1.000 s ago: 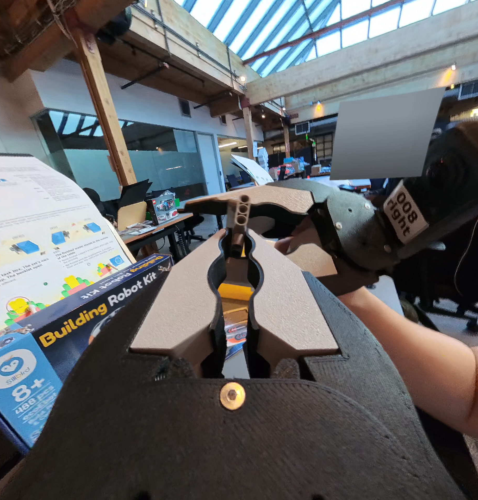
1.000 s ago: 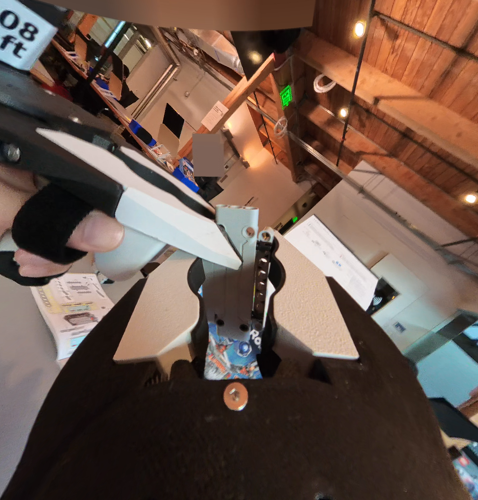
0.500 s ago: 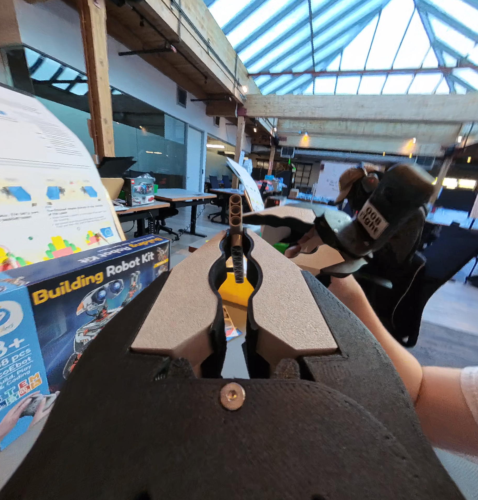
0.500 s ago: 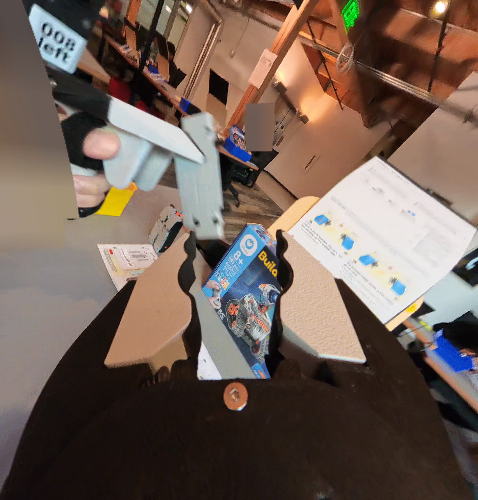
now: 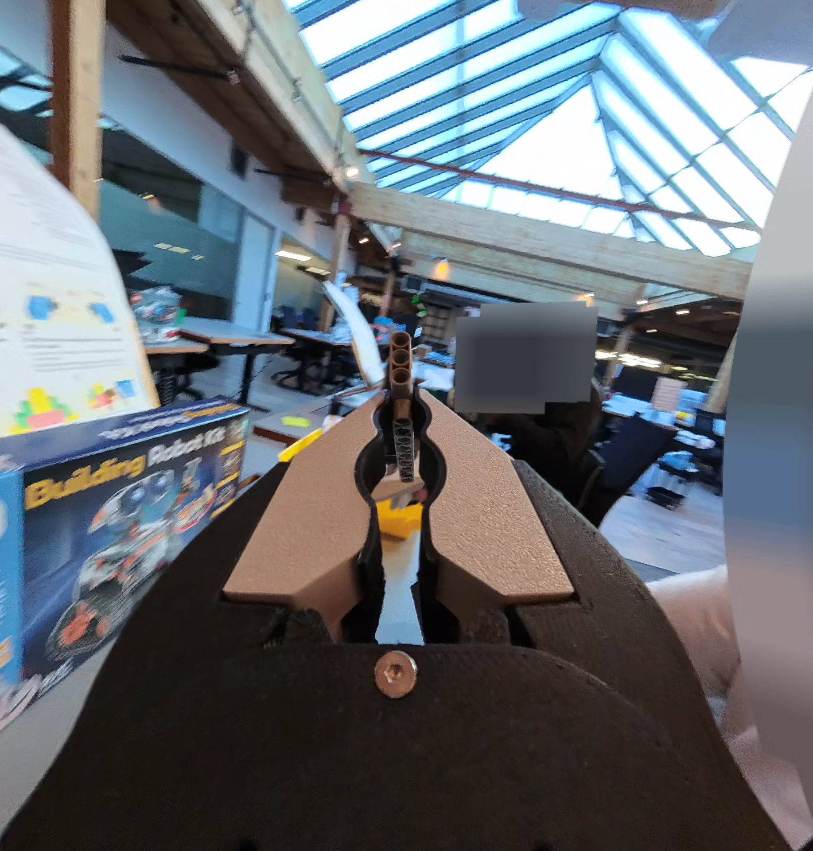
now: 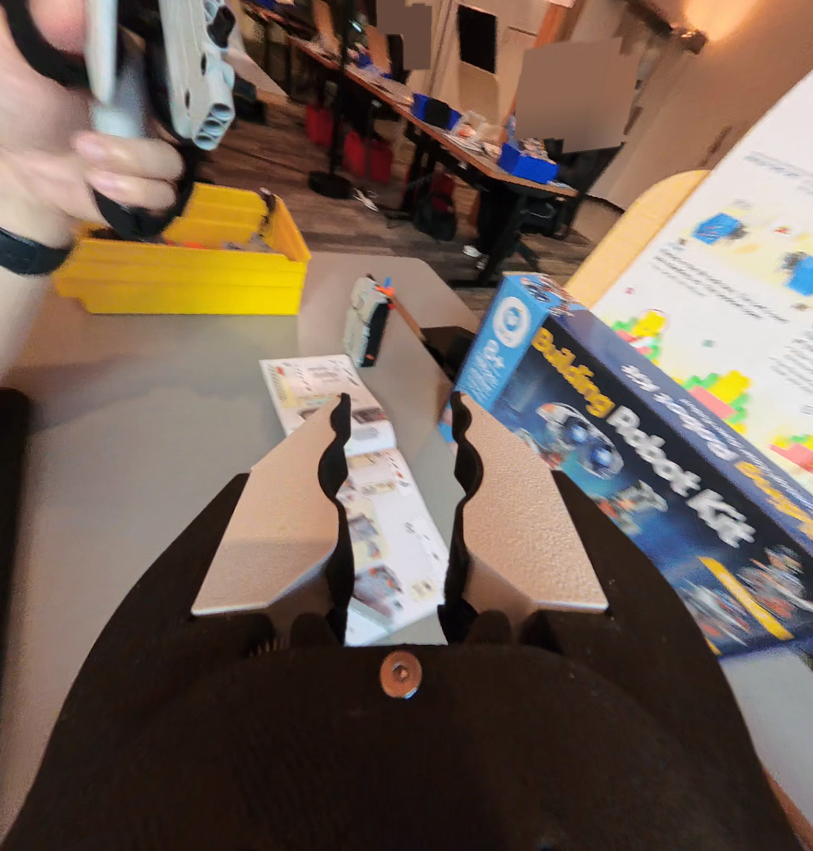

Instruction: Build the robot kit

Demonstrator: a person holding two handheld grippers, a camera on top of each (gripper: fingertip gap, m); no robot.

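- Left gripper (image 5: 400, 405): jaws clenched on a grey beam assembly (image 5: 400, 364), a holed beam end sticking up past the tips with a black holed piece (image 5: 405, 453) against it in the gap between the fingers.
- The same assembly shows in the right wrist view as a light grey block with pin holes (image 6: 197, 78), held aloft at top left, well above the table (image 6: 133, 442); a hand (image 6: 50, 138) is right beside it.
- Right gripper (image 6: 397, 414): jaws released, gap wide, nothing between them. It hangs over the table above an open instruction booklet (image 6: 381, 506).
- Blue kit box (image 6: 625, 460) just right of the right gripper; a printed board with coloured brick pictures (image 6: 740, 299) stands behind it.
- Yellow parts bin (image 6: 188, 276) at the far left of the table, with small parts inside, too blurred to name.
- A second grey-and-black sub-assembly (image 6: 365, 322) lies on the table beyond the booklet, apart from both grippers.
- Progress: one built piece is in the left grip, another lies on the table, loose parts probably remain in the bin; the pictures show no finished model.
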